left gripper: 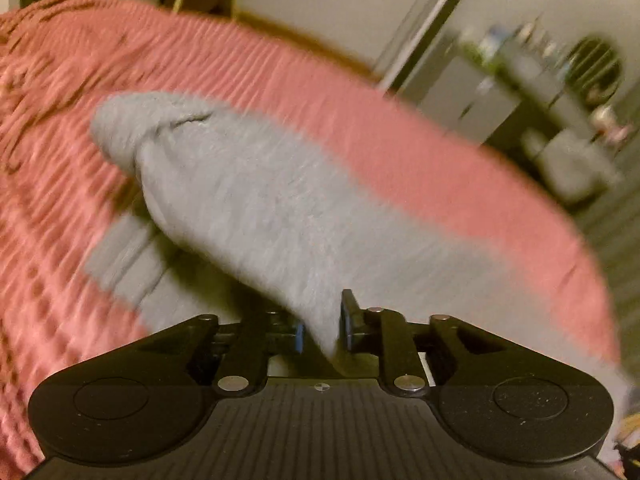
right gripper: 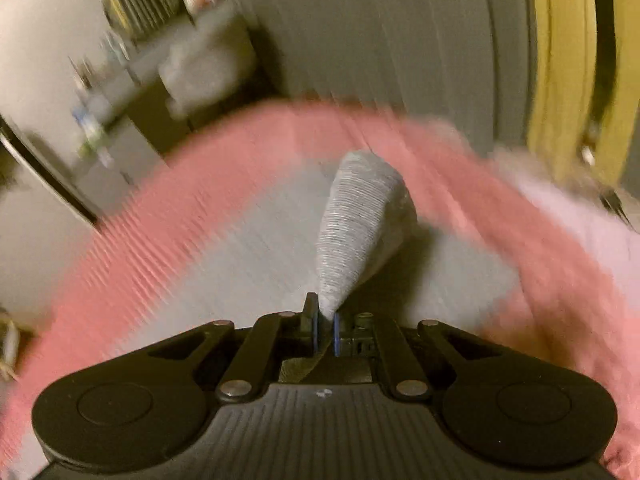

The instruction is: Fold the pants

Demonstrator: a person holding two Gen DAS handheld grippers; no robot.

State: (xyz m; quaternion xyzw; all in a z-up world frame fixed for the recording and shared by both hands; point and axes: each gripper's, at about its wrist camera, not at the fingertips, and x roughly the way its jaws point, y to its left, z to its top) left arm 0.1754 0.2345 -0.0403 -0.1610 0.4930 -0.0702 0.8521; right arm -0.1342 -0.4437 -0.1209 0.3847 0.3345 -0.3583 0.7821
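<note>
A bed under a ribbed pink bedspread (left gripper: 280, 80) is filling most of both views, and it is serving as the folding surface. On it the grey pants (left gripper: 256, 208) are lying partly spread, with part of the cloth rising off the bedspread toward each camera. The left gripper (left gripper: 323, 330) is pinching a broad fold of the pants, its jaws clamped on the cloth. The right gripper (right gripper: 326, 332) is doing the same with a ribbed edge, probably a cuff or waistband, its jaws nearly together on the fabric. Holding two points at once is likely meant to carry one part of the garment over the rest in an even fold.

The left wrist view is showing the long run of the lifted cloth and a second grey layer lying flat beneath it. The right wrist view is showing the ribbed texture and grey fabric spread flat on either side. Both pictures are blurred, so finer detail cannot be told.
</note>
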